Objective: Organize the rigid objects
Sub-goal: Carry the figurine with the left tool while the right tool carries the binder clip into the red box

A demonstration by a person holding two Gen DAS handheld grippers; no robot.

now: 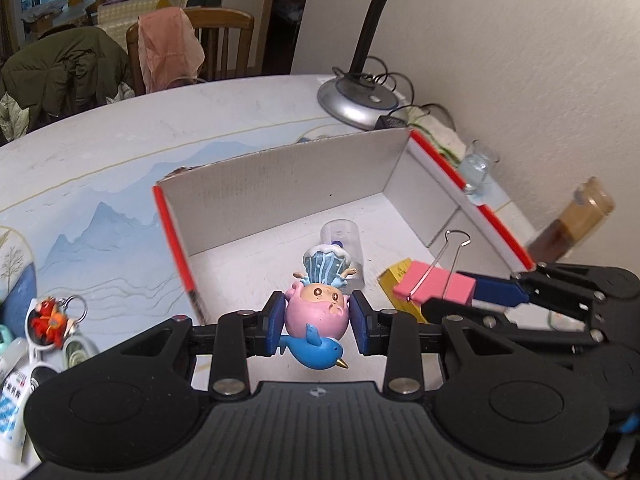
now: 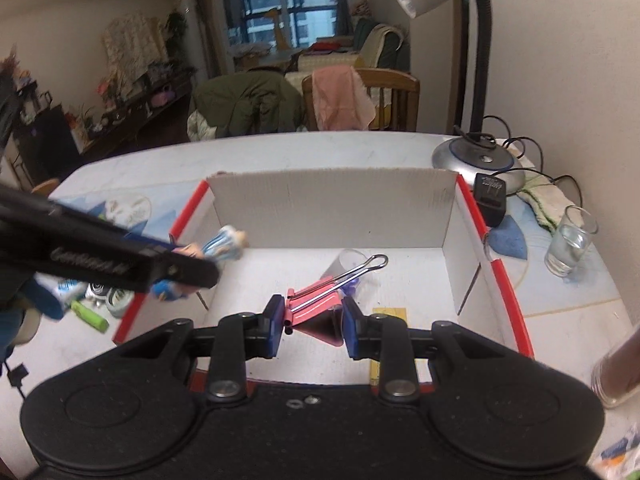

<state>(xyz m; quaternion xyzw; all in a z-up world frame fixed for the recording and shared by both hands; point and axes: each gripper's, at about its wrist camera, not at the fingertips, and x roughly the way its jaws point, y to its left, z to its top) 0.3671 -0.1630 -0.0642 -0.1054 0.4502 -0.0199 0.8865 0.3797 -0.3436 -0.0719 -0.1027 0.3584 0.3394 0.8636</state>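
My left gripper (image 1: 318, 320) is shut on a pink toy figurine (image 1: 316, 312) with a blue bird and a blue ruffled top, held over the open cardboard box (image 1: 280, 184). My right gripper (image 2: 308, 322) is shut on a pink binder clip (image 2: 320, 312) with steel wire handles, also over the box. In the left wrist view the right gripper (image 1: 448, 296) shows at the right with the clip (image 1: 432, 284). In the right wrist view the left gripper (image 2: 192, 264) and the figurine (image 2: 224, 244) show at the left. A clear plastic cup (image 1: 344, 240) and a yellow block (image 1: 396, 280) lie inside the box.
A red keychain toy (image 1: 50, 320) and small tubes (image 1: 12, 384) lie on the table left of the box. A desk lamp base (image 1: 356, 100), a power adapter (image 2: 490, 200), a glass of water (image 2: 570, 242) and a brown bottle (image 1: 576, 220) stand to the right near the wall.
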